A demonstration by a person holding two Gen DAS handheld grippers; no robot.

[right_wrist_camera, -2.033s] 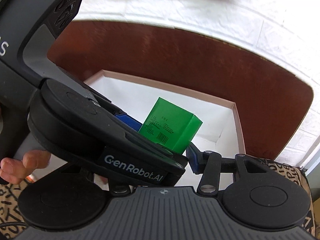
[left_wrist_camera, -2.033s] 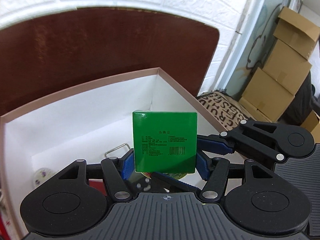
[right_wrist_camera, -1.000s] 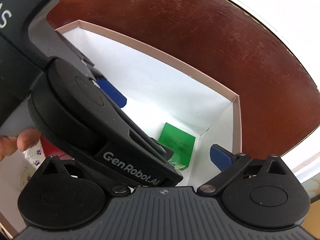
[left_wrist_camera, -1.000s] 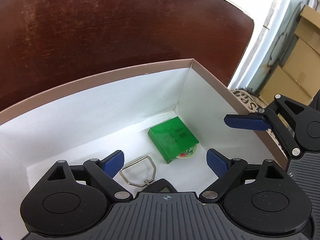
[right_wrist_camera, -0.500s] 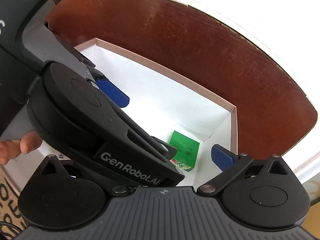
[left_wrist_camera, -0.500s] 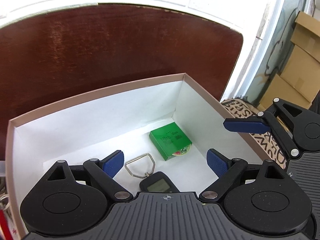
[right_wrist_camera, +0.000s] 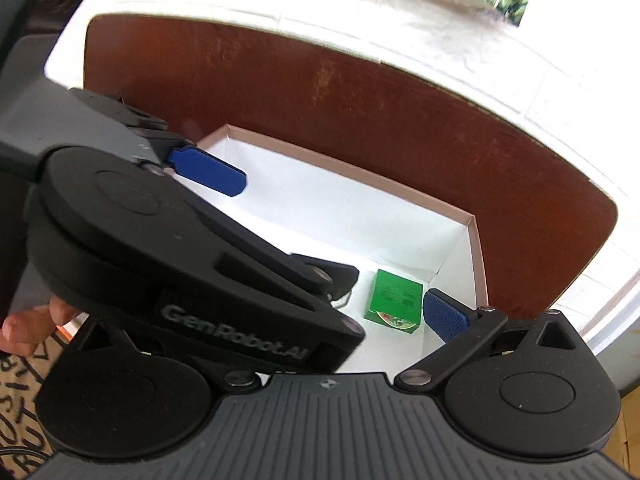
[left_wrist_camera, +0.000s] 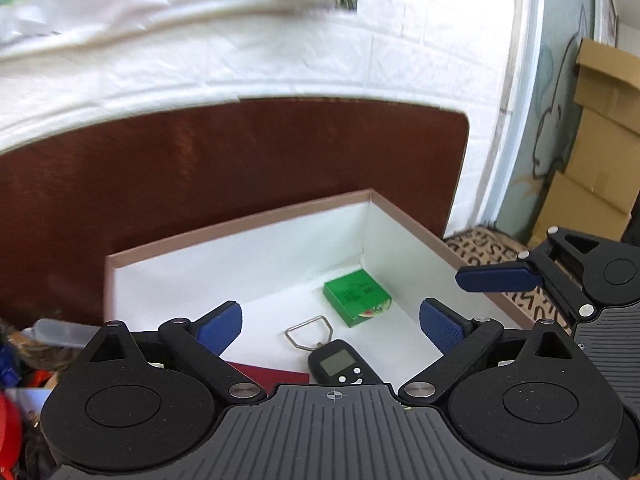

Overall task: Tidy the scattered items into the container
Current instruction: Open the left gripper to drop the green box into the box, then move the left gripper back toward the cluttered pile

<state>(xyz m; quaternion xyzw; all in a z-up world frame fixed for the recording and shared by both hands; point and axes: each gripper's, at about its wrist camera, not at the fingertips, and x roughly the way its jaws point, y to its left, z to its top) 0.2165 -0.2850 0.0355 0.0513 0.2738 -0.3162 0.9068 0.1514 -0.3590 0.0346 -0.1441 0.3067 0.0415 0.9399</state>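
Hovering over box (left_wrist_camera: 248, 224), both jaws wide apart, empty; green pack (left_wrist_camera: 356, 294) lying ahead beside scale (left_wrist_camera: 340, 366).

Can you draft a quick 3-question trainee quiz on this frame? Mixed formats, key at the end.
1. True or false: the left gripper is shut on the green box.
2. Multiple choice: the green box lies A) on the patterned cloth, B) near a far corner inside the container, C) between the right gripper's fingers.
3. Fill in: the black handheld scale in the container has a metal ____ at its far end.

Key: 1 false, both the left gripper and the right gripper are open and empty. 2 B. 3 loop.
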